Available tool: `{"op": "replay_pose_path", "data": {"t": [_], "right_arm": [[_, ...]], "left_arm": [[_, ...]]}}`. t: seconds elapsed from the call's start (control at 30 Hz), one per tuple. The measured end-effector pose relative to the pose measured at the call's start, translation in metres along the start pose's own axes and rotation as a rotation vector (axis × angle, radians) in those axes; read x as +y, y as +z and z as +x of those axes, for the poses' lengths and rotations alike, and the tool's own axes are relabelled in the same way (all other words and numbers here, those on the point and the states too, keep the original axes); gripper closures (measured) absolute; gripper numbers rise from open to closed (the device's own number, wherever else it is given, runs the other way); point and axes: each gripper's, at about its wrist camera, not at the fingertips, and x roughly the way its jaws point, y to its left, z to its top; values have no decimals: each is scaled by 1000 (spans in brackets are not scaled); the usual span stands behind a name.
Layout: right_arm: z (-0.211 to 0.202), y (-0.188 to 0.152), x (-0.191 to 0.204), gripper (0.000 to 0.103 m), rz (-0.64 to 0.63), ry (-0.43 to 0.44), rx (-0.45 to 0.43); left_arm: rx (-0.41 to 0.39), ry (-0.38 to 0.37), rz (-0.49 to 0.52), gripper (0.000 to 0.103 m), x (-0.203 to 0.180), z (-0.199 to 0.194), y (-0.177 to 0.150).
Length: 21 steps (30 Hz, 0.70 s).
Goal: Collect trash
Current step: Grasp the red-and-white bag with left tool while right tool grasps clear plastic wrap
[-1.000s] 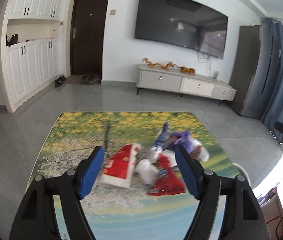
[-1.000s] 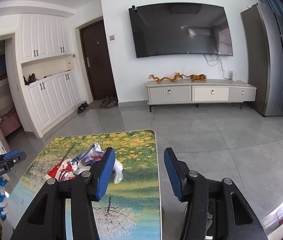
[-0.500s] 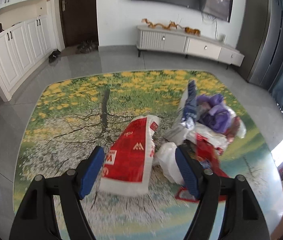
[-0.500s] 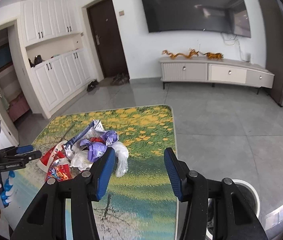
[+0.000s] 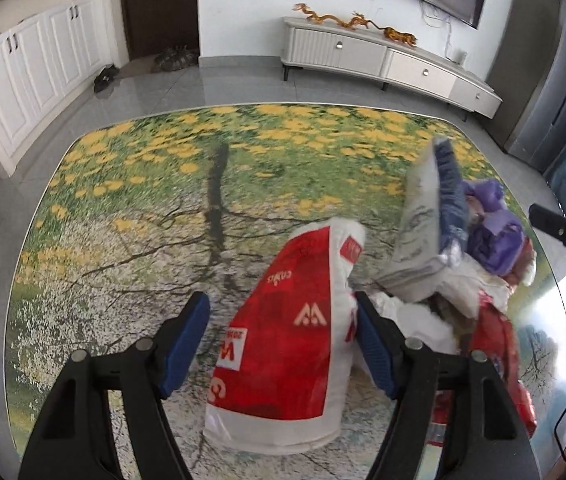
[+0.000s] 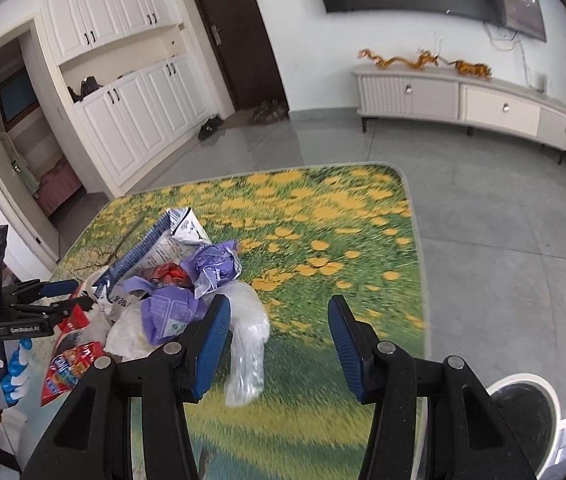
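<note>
A heap of trash lies on the flower-print table [image 5: 143, 200]. A red-and-white plastic bag [image 5: 283, 352] lies between the jaws of my left gripper [image 5: 279, 340], which are closing. The right pad is at the bag's edge and the left pad stands clear of it. Beside the bag are a blue-and-silver wrapper [image 5: 427, 224], purple wrappers [image 6: 211, 264] and a red snack packet [image 6: 67, 364]. My right gripper [image 6: 279, 344] hovers open over the table. A clear plastic bag [image 6: 247, 344] lies just inside its left finger, not pinched. In the right wrist view the left gripper [image 6: 79, 294] shows at the heap's far side.
A white-rimmed bin [image 6: 523, 412] with a black liner stands on the grey floor by the table's right edge. A low TV cabinet [image 6: 463, 104] runs along the far wall, and white cupboards [image 6: 135, 120] and a dark door are at the left. A blue-gloved hand [image 6: 7, 364] holds the left gripper.
Both grippers have dropped and tilted down toward the table. The left one now straddles the red-and-white bag with slightly narrower jaws. The right one has come closer to the heap.
</note>
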Motion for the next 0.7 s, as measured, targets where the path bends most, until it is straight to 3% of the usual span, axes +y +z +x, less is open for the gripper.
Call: {"op": "replay_pose_path", "data": {"t": [0.17,0.33,0.4,0.7], "right_arm": [[23,1,10,55,-24,39,40],[37,-4,19,56,-45,56,75],[37,-6,20,68,-49,60,78],[5,-9,25,71,-77,-33,34]], "left_arm": [[12,8,-39,46,15,5,-3],[-8,-1,-51,49,19,1,-6],[-21,-4,-52,51,18,-2,-8],[-94,-26,-83,52,21,-34,-16]]}}
